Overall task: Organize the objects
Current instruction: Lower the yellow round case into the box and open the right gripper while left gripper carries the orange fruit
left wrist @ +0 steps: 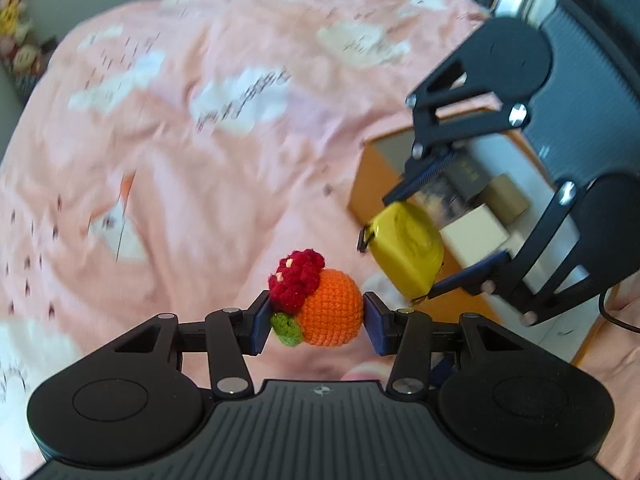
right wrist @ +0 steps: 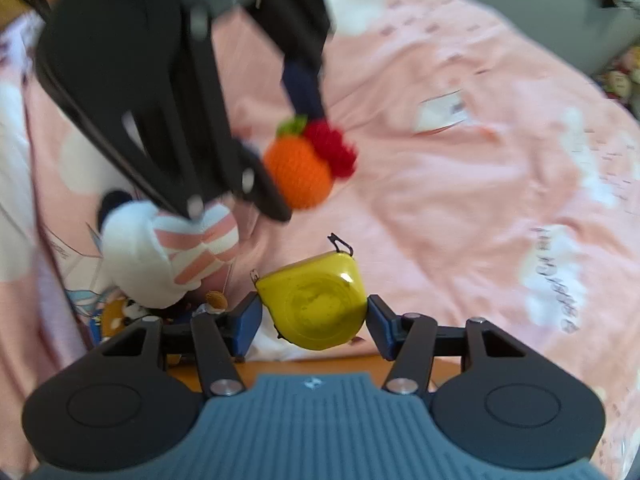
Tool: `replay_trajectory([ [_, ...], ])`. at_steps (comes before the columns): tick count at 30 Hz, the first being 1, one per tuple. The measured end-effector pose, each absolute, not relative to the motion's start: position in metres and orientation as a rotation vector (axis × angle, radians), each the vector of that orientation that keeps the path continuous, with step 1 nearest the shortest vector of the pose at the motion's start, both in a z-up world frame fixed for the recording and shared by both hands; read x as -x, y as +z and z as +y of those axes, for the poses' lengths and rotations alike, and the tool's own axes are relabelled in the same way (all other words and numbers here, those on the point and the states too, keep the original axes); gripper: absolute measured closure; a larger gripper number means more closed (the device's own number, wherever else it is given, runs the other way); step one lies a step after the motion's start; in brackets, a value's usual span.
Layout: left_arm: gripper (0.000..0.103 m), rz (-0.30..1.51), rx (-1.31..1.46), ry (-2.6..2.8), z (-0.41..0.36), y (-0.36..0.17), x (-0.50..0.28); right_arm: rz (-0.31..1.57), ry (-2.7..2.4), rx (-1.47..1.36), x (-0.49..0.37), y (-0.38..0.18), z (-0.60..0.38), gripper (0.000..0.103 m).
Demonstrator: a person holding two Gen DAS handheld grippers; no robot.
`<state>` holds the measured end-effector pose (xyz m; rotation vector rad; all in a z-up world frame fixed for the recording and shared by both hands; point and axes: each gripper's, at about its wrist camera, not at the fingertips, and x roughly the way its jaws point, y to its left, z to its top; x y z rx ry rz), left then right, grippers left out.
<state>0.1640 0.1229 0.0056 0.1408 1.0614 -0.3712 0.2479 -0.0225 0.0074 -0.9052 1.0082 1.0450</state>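
Observation:
My left gripper (left wrist: 314,322) is shut on a crocheted orange fruit toy (left wrist: 330,308) with a red knitted tuft and a green leaf, held above the pink bedspread (left wrist: 200,140). My right gripper (right wrist: 314,316) is shut on a yellow tape measure (right wrist: 316,300); both blue pads press its sides. From the left wrist view the right gripper (left wrist: 420,248) hangs at the right with the tape measure (left wrist: 408,250) over an orange box (left wrist: 362,184). The right wrist view shows the left gripper (right wrist: 298,148) up high, carrying the crocheted toy (right wrist: 302,176).
The orange box holds small cartons (left wrist: 478,230) and sits on the bed at the right. A white plush toy with pink stripes (right wrist: 168,252) lies below the left gripper, beside small figurines (right wrist: 120,316). A paper card (right wrist: 442,114) rests on the bedspread. Plush toys (left wrist: 16,40) line the far edge.

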Motion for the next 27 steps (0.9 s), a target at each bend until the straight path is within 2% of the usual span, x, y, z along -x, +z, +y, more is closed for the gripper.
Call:
replay_trajectory([
  [3,0.049,1.014,-0.192,-0.426,0.098,0.018,-0.167,0.983,0.966,0.909,-0.232,0.028,-0.043,0.045],
  [6,0.049,0.98,-0.259,-0.477,0.068,0.025,-0.171,1.006,0.882,0.892,-0.241,0.025,-0.071,0.045],
  [16,0.049,0.994,-0.422,-0.571,0.001,0.007,-0.203,1.068,0.819,0.788,-0.25,-0.035,-0.126,0.044],
  [27,0.049,1.045,-0.52,-0.586,-0.009,-0.023,-0.24,1.075,0.916,0.642,-0.286,-0.091,-0.128,0.044],
])
